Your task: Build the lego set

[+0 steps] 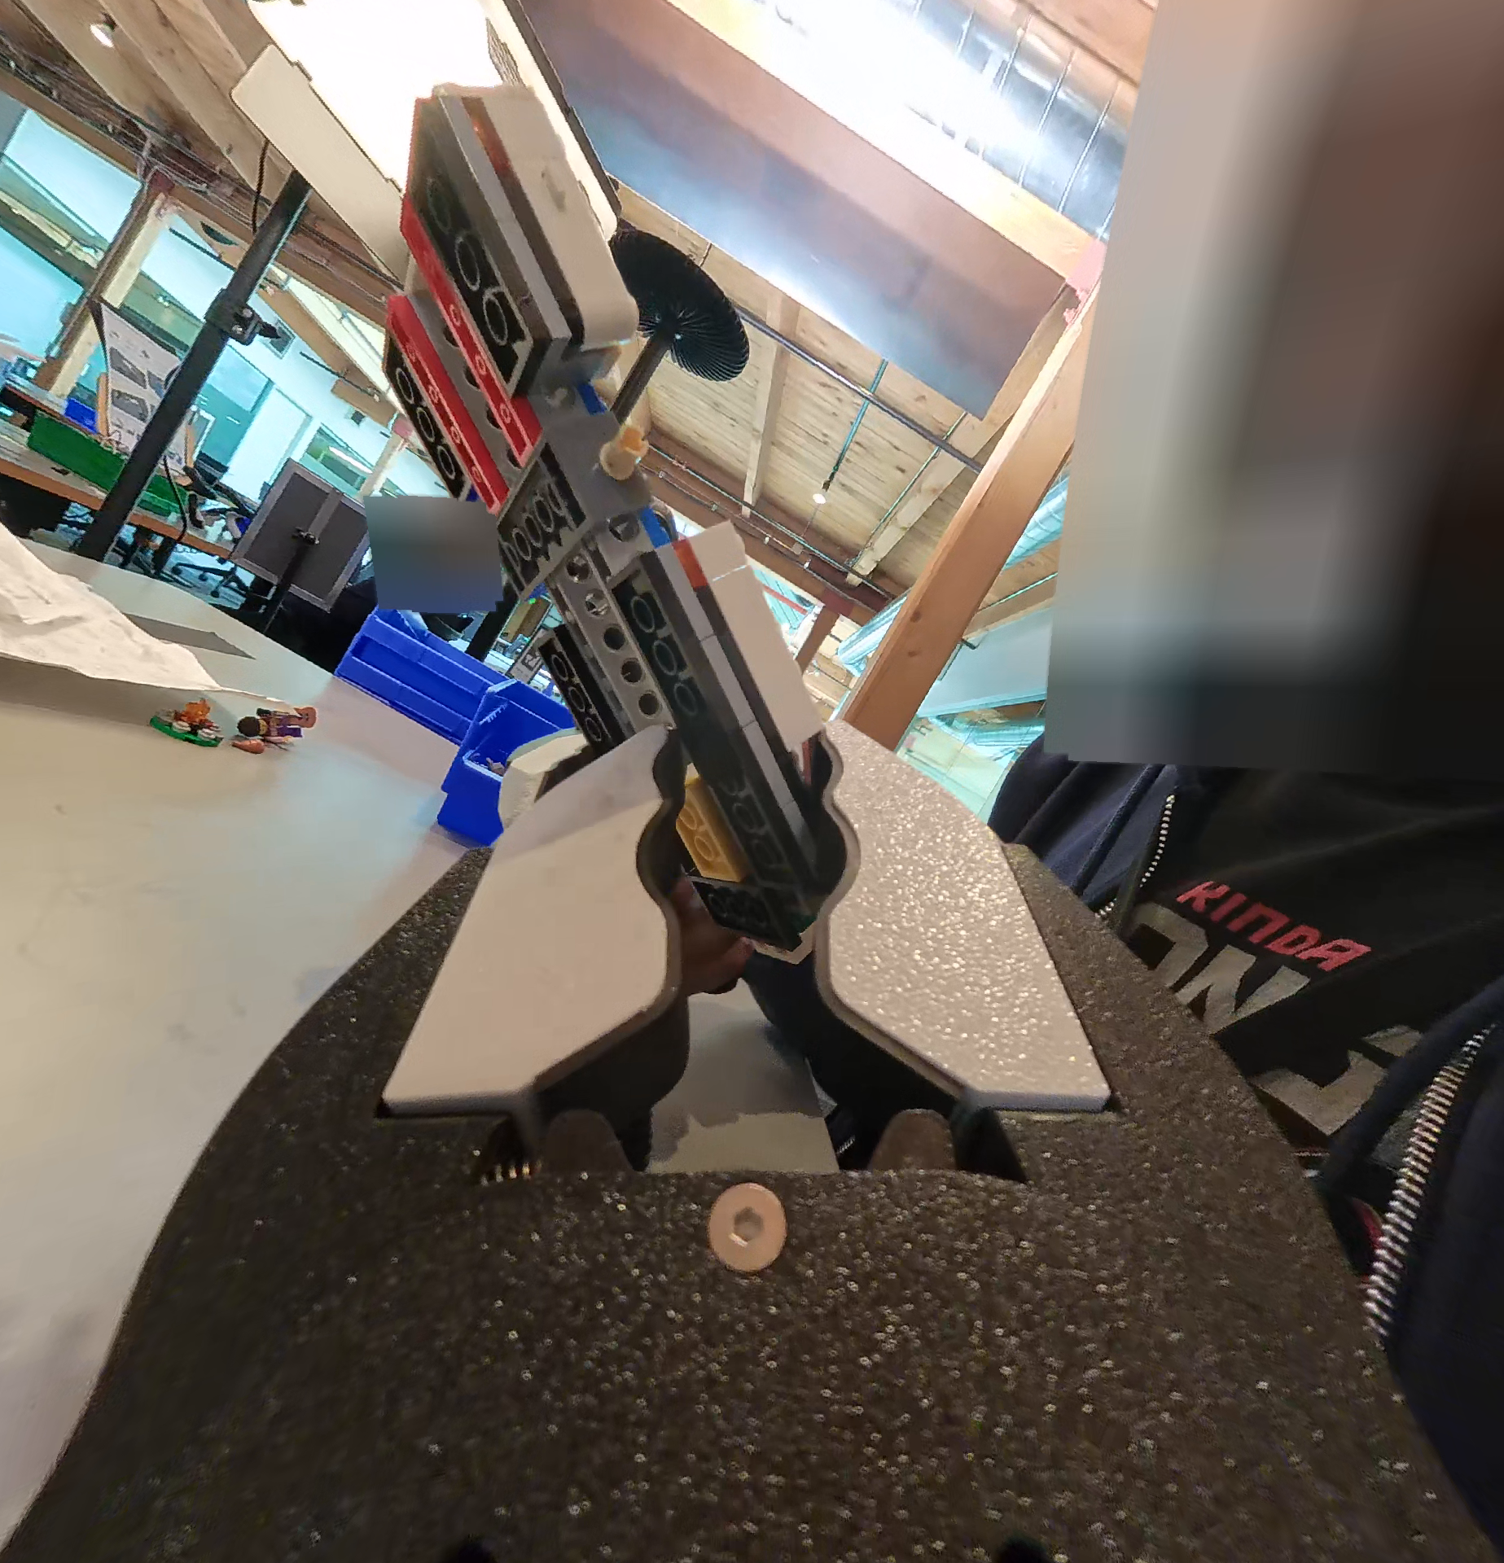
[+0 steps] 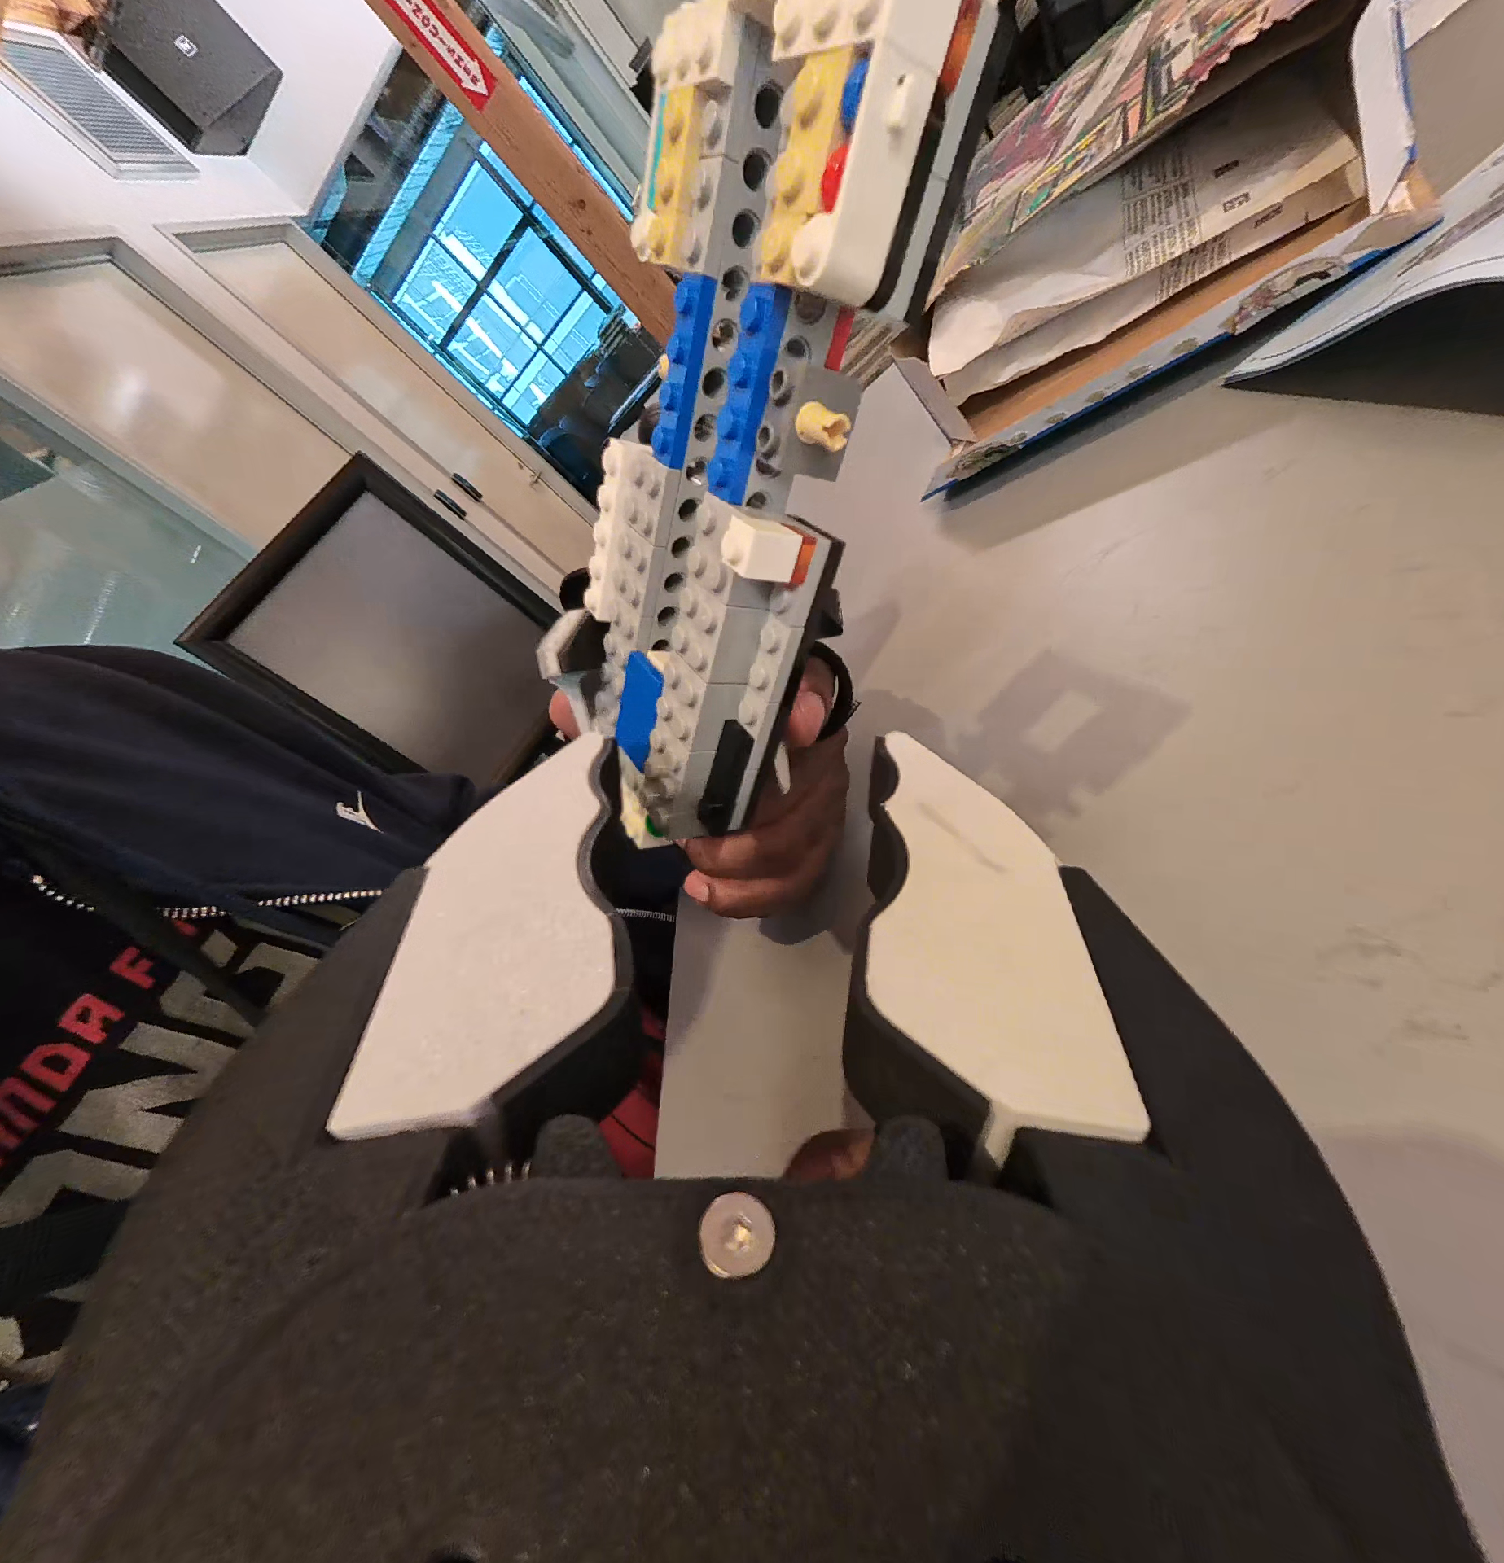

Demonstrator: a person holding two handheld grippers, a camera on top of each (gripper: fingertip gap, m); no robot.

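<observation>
A long toy-brick model (image 1: 613, 592) of black, grey, white and red bricks, with a black round ribbed part (image 1: 689, 313) on a rod, stands tilted up in the air. My left gripper (image 1: 744, 761) is shut on the model's lower end, with both fingers (image 1: 562, 888) against its sides. In the right wrist view the studded white, blue and yellow face of the same model (image 2: 697, 575) shows. My right gripper (image 2: 744, 753) is open wide around the model's lower end. Its left finger (image 2: 494, 930) is close to the bricks; its right finger stands clear. A hand (image 2: 774, 846) shows behind the model.
A grey table (image 1: 139, 888) carries small toy figures (image 1: 257, 723) and crumpled paper (image 1: 54, 609). Blue bins (image 1: 427, 668) stand at its far edge. A cardboard box of papers (image 2: 1154, 211) and a booklet (image 2: 1450, 279) lie on the table. A person's dark jacket (image 1: 1239, 930) is close. The grippers are tip to tip, or close to it.
</observation>
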